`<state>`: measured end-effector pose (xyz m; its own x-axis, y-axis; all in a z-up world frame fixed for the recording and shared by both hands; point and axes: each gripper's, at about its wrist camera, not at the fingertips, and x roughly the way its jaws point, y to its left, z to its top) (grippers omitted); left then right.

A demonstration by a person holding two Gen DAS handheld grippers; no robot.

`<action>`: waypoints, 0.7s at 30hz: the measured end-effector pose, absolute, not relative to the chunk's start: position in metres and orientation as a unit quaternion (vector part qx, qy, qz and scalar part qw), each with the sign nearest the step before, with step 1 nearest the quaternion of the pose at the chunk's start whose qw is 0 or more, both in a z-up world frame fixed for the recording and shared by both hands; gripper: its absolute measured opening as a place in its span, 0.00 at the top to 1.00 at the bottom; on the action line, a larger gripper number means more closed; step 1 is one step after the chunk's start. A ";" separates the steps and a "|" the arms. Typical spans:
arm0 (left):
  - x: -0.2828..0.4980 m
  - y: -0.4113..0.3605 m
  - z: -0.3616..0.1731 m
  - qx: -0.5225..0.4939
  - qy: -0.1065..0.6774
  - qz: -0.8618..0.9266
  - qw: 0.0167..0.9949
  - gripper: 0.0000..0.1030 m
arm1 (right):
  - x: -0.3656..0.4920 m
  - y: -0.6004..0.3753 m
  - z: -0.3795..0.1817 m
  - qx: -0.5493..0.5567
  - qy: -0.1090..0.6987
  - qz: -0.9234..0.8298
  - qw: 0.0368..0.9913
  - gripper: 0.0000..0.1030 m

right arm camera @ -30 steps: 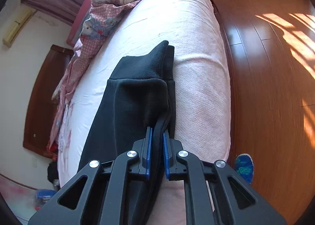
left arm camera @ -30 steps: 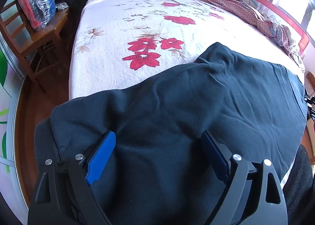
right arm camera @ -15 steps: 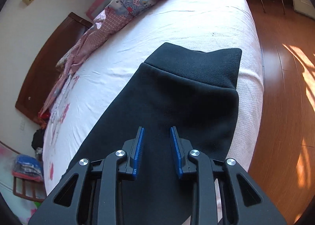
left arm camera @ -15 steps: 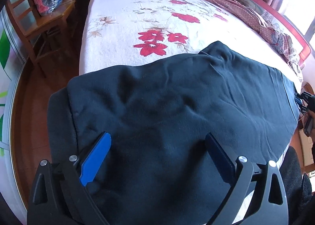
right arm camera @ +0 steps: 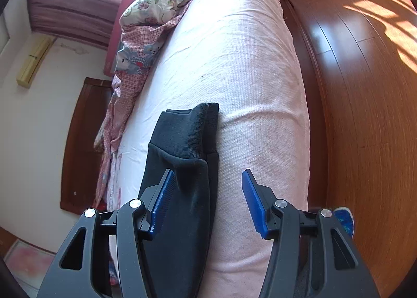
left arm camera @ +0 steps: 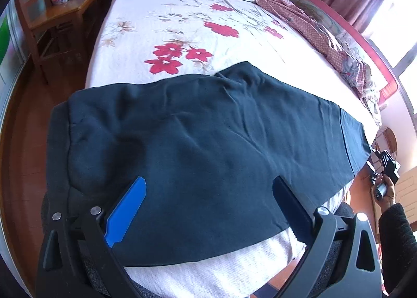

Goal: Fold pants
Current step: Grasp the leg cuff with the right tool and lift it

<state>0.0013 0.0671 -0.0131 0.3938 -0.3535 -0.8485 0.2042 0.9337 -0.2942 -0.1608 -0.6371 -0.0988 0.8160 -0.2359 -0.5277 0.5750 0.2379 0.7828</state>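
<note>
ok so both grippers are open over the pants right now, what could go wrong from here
Two risks, both judgement calls:

1. The pants lie along the bed's near edge, the waistband end draping past the corner. A careless tug could slide them to the floor.

2. The right gripper is open beside the stacked cuffs, straddling the pants' edge and bare sheet. Closing there might catch only one layer, or sheet too. The left gripper is open too.

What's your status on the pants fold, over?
Left gripper open, right gripper open, neither gripping. Dark pants folded lengthwise along the bed edge. Nothing blocking.
</note>
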 end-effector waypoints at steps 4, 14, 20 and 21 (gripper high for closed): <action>0.001 0.055 -0.018 -0.057 0.541 -0.171 0.821 0.05 | -0.125 -0.644 -0.088 0.511 0.205 -0.253 0.795 0.84; 0.002 0.041 -0.030 -0.034 0.568 -0.166 0.805 0.04 | -0.109 -0.649 -0.068 0.460 0.217 -0.265 0.819 0.90; 0.003 0.044 -0.031 -0.044 0.570 -0.170 0.803 0.04 | -0.123 -0.652 -0.089 0.496 0.206 -0.260 0.802 0.84; 0.004 0.045 -0.031 -0.045 0.570 -0.170 0.802 0.04 | -0.129 -0.652 -0.086 0.503 0.194 -0.262 0.801 0.76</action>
<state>0.0036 0.0446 -0.0307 0.2912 -0.3244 -0.9000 0.2220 0.9380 -0.2663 -0.1286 -0.6522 -0.0864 0.7876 -0.2235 -0.5743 0.6143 0.3575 0.7034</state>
